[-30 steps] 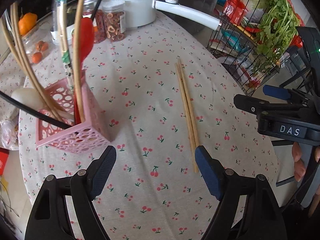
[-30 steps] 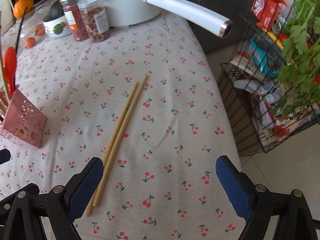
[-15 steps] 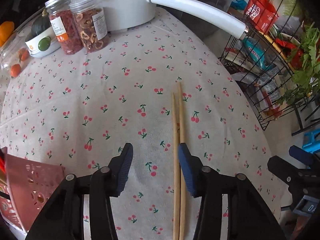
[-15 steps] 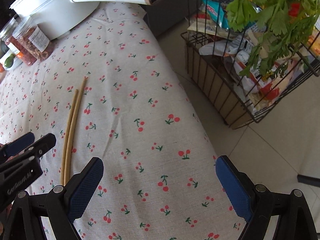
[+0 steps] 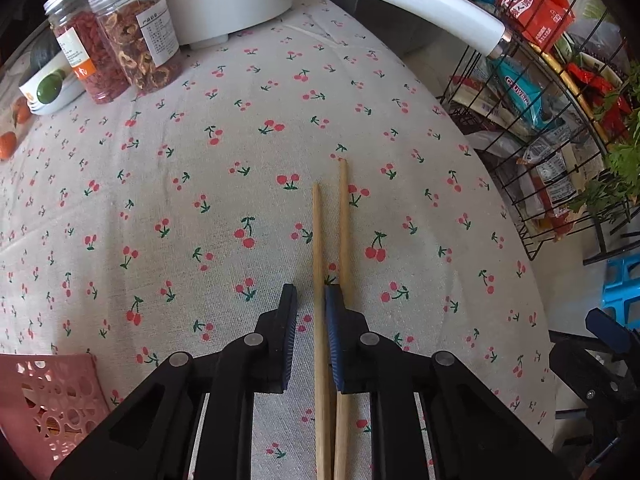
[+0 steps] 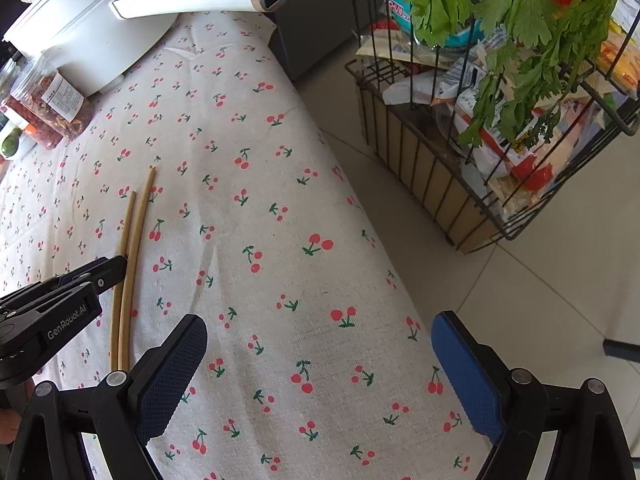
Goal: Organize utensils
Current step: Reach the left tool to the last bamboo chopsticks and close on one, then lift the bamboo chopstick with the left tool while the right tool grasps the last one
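Two long wooden chopsticks (image 5: 318, 248) lie side by side on the cherry-print tablecloth (image 5: 200, 168). My left gripper (image 5: 310, 300) is low over them, its jaws narrowed with a small gap. The left chopstick runs between the pads; the right chopstick passes behind the right pad (image 5: 334, 332). In the right wrist view the chopsticks (image 6: 132, 248) lie at the left, with the left gripper (image 6: 112, 266) on them. My right gripper (image 6: 316, 340) is wide open and empty above the table's right edge. A corner of the pink perforated utensil holder (image 5: 52, 392) shows at lower left.
Two jars of dried goods (image 5: 124, 52) and a white pot with a long handle (image 5: 384, 0) stand at the back. Oranges (image 5: 8, 144) lie far left. A black wire rack (image 6: 500, 128) with packets and greens stands on the floor beside the table edge.
My left gripper has moved down and forward onto the chopsticks and its jaws have narrowed around one of them. The right gripper has swung right, toward the table edge, still open.
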Demonstrator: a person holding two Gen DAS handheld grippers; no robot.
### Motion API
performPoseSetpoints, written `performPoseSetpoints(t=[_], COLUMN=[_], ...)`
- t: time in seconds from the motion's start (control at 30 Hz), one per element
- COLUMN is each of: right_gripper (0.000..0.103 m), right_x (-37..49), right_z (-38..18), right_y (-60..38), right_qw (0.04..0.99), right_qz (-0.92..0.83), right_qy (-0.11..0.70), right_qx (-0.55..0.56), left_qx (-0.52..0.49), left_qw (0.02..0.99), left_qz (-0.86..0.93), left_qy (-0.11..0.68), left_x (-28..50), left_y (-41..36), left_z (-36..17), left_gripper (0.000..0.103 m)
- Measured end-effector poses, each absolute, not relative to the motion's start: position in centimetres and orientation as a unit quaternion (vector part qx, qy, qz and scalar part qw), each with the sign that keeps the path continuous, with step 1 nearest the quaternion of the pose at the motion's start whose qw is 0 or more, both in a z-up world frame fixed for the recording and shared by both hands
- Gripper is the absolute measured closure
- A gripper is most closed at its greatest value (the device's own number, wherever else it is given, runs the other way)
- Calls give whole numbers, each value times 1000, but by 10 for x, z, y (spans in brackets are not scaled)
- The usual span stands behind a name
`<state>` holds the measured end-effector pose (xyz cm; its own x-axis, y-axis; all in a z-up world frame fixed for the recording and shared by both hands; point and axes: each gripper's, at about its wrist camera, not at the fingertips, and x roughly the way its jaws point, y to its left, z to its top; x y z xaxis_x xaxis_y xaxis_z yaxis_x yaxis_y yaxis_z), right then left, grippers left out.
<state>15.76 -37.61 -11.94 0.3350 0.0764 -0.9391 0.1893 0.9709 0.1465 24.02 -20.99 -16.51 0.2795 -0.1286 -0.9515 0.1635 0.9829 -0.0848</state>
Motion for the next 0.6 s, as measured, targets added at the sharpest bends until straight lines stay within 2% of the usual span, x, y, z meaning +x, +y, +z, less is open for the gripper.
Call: performPoseSetpoints(t=[0.13,0.17,0.2,0.37,0.6], right_gripper=[9,9,9,9,9], right_x=[156,156,155,152,150], right_z=[-120,-120,-120,-117,-112], right_y=[-375,-375,-374,-371,-358], right_qw=[808,808,807,808,812], right_qz=[-35,-35,-36,-35,-30], right_qy=[577,578,578,577,573], right_qx=[114,113,112,115,105], left_qx=[39,45,47,28,19], left_qw=[798,797,796,802,825], left_qz=[-96,-92,-89,-117,-158], left_qy=[594,595,596,585,542], left_x=[241,241,240,220,172], left_y=[-216,-216,-215,-202,-172], left_z=[-167,-167,-167,-152,-102], left_gripper=[89,96,97,97,97])
